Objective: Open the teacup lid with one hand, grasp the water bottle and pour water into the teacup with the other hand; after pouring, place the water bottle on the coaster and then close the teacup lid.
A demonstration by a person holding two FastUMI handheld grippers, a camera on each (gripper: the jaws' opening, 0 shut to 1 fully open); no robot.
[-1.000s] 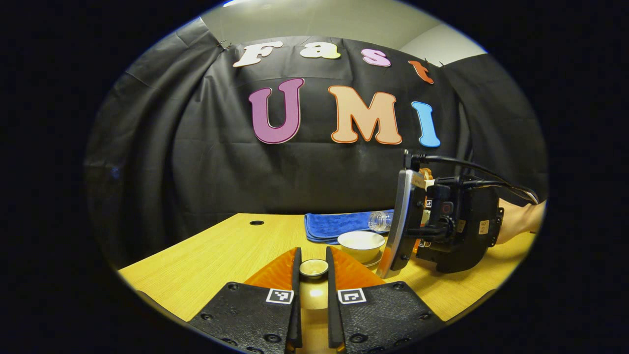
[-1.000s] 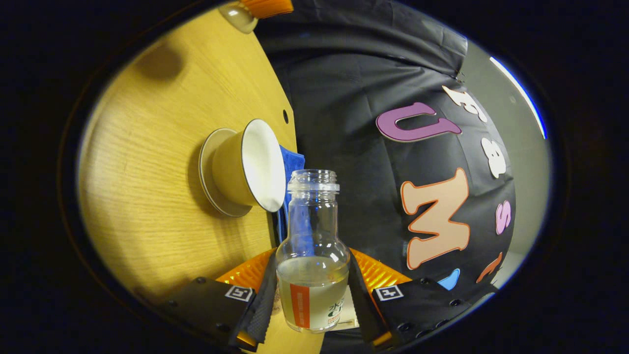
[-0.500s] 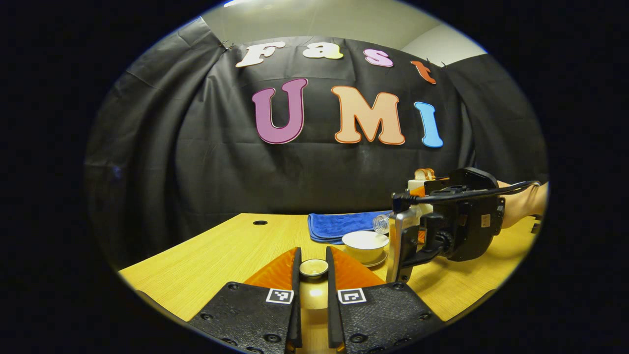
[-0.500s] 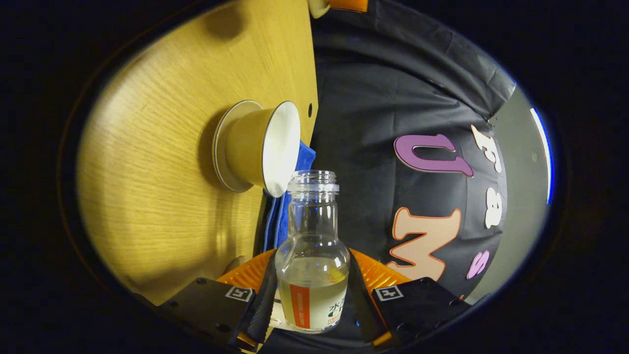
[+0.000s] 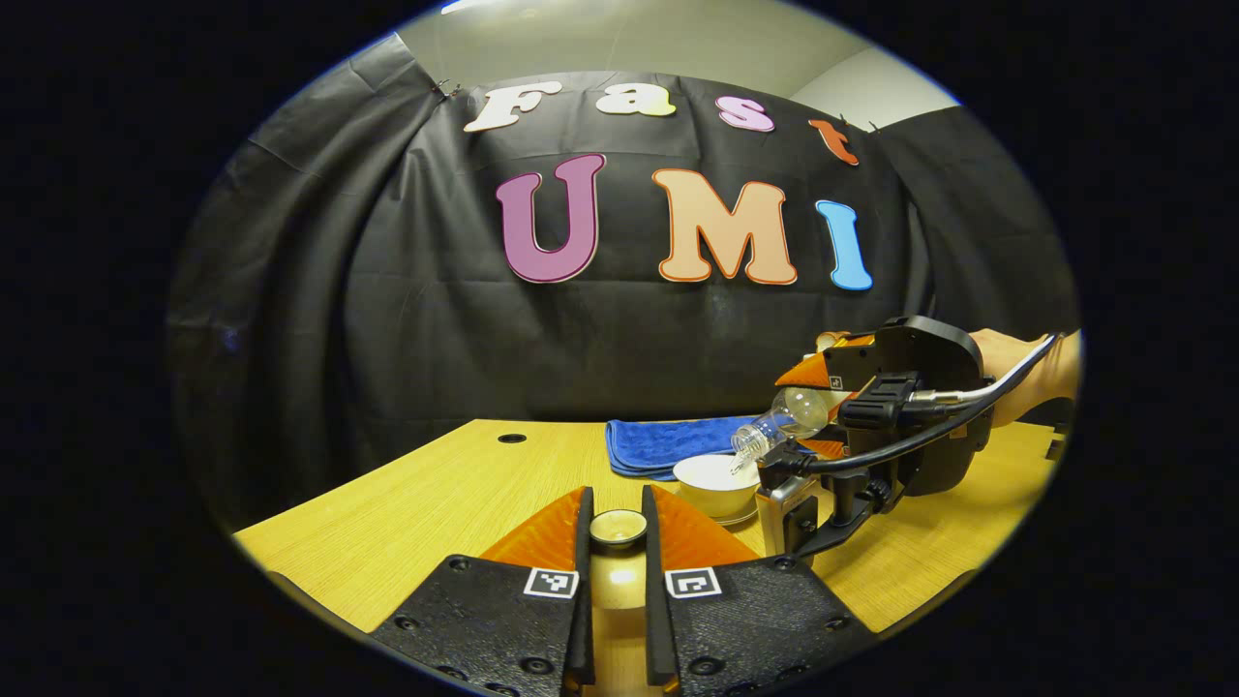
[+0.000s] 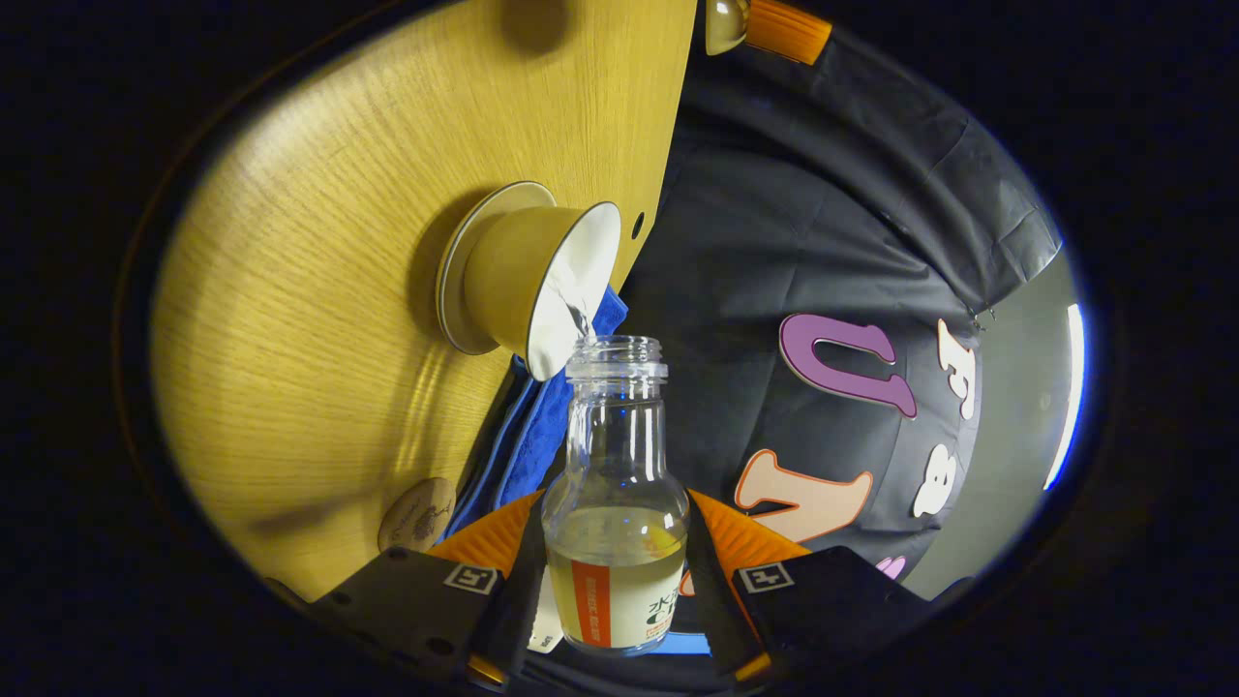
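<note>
My left gripper (image 5: pixel 617 515) is shut on the cream teacup lid (image 5: pixel 618 529), held above the table's near side. The open cream teacup (image 5: pixel 714 480) stands on its saucer (image 5: pixel 738 516) just beyond. My right gripper (image 6: pixel 615 510) is shut on the clear water bottle (image 6: pixel 616 542), which is tilted over with its mouth at the cup's rim. A thin stream of water (image 6: pixel 581 319) runs into the teacup (image 6: pixel 528 276). In the left gripper view the right gripper (image 5: pixel 811 411) and the bottle (image 5: pixel 779 426) hang right of the cup. The lid (image 6: pixel 722 19) shows at the top edge of the right gripper view.
A folded blue cloth (image 5: pixel 668 443) lies behind the cup at the back of the wooden table (image 5: pixel 436 503). A round coaster (image 6: pixel 416 513) lies on the table beside the cloth, near the right gripper. A hand (image 5: pixel 1026 373) holds the right gripper.
The right gripper has rolled further and lifted, tipping the bottle's mouth down over the cup's rim; water now flows into the cup. The left gripper and lid have stayed still.
</note>
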